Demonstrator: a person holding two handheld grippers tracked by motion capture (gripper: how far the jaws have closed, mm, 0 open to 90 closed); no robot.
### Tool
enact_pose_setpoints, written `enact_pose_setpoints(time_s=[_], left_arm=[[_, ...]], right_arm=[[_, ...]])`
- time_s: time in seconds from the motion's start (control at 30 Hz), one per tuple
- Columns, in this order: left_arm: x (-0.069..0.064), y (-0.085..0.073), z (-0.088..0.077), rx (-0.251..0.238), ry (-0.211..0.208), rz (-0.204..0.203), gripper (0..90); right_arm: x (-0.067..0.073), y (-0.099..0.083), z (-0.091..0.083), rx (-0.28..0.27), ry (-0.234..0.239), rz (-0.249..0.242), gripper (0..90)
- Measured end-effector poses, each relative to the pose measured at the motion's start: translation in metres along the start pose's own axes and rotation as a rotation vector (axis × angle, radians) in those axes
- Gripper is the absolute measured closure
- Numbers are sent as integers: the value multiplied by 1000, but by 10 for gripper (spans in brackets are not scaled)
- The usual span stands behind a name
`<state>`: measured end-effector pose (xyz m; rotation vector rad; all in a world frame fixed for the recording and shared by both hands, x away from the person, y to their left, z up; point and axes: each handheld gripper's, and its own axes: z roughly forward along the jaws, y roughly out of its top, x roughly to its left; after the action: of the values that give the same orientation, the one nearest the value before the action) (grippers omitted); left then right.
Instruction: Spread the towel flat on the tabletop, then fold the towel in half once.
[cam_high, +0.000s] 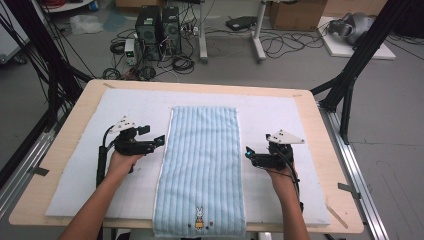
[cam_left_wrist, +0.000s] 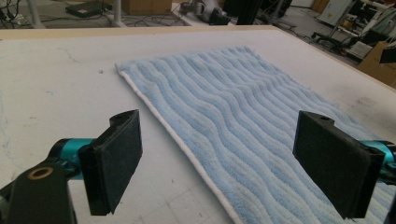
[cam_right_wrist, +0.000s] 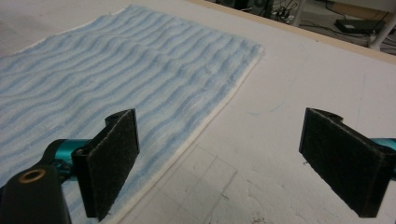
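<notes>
A light blue striped towel (cam_high: 202, 165) lies flat and lengthwise down the middle of the white mat (cam_high: 75, 175), its near end with a small rabbit picture (cam_high: 199, 218) hanging over the table's front edge. My left gripper (cam_high: 161, 140) is open just off the towel's left edge, jaws pointing at it with nothing between them. In the left gripper view the towel (cam_left_wrist: 243, 116) and its white hem run under the gap between the jaws. My right gripper (cam_high: 248, 153) is open at the towel's right edge, also holding nothing. The right gripper view has the towel (cam_right_wrist: 116, 65) to the left.
The mat covers a wooden table (cam_high: 320, 130). Black frame posts (cam_high: 350, 75) stand at both far corners. Computer towers (cam_high: 157, 27), cables and cardboard boxes (cam_high: 297, 14) are on the floor beyond the table. Bare mat lies on both sides of the towel.
</notes>
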<state>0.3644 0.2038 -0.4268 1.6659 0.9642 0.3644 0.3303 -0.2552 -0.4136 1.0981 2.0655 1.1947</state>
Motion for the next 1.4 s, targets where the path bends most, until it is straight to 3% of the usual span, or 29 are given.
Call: enact_pose_setpoints(time_s=[0.4,0.47,0.6,0.67,0.8,1.0,1.13,1.27,1.4], left_arm=[[6,10,0,2,23,-11,164],[10,11,2,0,31,-29,164],[17,10,8,50,55,-53,165],[20,11,12,76,75,-57,168],[24,15,20,78,88,-67,181],[27,26,41,108,125,-88,194],[29,27,57,139,151,-81,211],[32,22,70,155,156,-103,274],[33,17,83,208,183,-97,345]], right_arm=[[5,0,6,24,28,-8,114],[5,0,5,26,30,-5,114],[5,0,5,20,33,5,114],[5,0,6,22,38,6,114],[4,-1,8,29,43,9,114],[4,-1,8,25,59,23,114],[4,-1,8,26,60,34,114],[4,-2,9,27,67,37,114],[5,-2,10,31,71,44,114]])
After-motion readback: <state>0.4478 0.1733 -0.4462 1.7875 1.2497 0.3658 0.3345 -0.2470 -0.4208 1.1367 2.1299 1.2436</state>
